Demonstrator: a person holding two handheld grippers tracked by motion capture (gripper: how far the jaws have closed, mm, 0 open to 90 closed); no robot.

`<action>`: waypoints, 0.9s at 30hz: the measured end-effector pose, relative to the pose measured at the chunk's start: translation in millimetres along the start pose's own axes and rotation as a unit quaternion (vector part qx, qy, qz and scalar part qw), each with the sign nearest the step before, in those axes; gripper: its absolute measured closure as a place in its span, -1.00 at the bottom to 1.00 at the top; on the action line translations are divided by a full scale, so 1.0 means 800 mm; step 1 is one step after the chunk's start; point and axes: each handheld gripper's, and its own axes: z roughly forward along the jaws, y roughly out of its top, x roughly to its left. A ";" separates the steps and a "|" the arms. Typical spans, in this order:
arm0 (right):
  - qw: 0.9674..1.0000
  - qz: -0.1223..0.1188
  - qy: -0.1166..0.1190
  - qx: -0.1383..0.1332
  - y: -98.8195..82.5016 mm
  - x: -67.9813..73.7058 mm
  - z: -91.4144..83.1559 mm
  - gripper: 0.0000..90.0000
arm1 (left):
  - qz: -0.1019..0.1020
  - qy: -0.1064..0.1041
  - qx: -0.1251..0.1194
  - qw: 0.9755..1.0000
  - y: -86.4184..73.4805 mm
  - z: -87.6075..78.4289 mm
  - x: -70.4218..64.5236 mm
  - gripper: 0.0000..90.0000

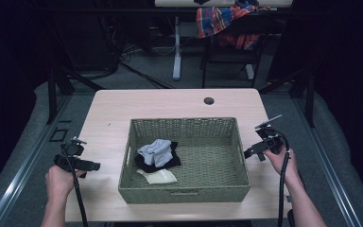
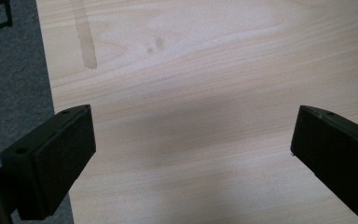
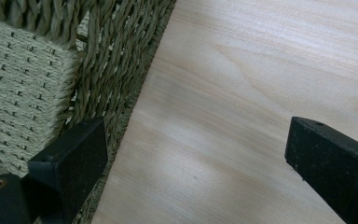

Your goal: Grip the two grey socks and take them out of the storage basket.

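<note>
- Room: dark, cables on floor, plaid cloth (image 1: 222, 21) on chair behind.
- Desk (image 1: 170, 101): pale wood, mostly bare.
- Basket (image 1: 185, 195) mid-desk w/ the clothes pile (image 1: 157, 156) in its left half.
- Left gripper (image 1: 81, 164) & right gripper (image 1: 257, 150) flank the basket, jaws wide open, nothing held.
- Risk imo: jaws snag the weave, dragging the basket.

Rough woven basket (image 1: 184, 191) on smooth, matt wooden table (image 1: 170, 101).
</note>
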 end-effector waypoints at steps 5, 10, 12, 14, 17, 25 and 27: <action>1.000 -0.004 -0.001 0.003 -0.001 -0.001 -0.002 -0.86 | -0.001 -0.001 -0.005 1.000 -0.001 -0.001 0.001 -1.00; 1.000 -0.013 0.003 0.004 0.002 0.001 -0.001 -0.90 | 0.003 0.001 -0.007 1.000 -0.001 -0.003 0.001 -1.00; 1.000 -0.020 0.006 0.002 0.002 0.004 0.000 -0.97 | 0.003 0.001 -0.008 1.000 -0.001 -0.004 0.000 -1.00; 1.000 -0.026 0.007 -0.002 0.001 0.006 0.000 -1.00 | 0.004 0.002 -0.010 1.000 0.000 -0.004 -0.001 -1.00; 1.000 -0.024 0.005 -0.007 0.000 0.006 -0.003 -1.00 | 0.008 0.001 -0.014 1.000 0.003 -0.006 -0.007 -1.00; 1.000 -0.022 0.004 -0.005 0.000 0.004 -0.003 -1.00 | 0.021 0.002 -0.015 1.000 0.009 -0.016 -0.020 -1.00; 1.000 -0.020 0.004 -0.006 0.000 0.004 -0.004 -1.00 | 0.021 0.003 -0.020 1.000 0.012 -0.021 -0.024 -1.00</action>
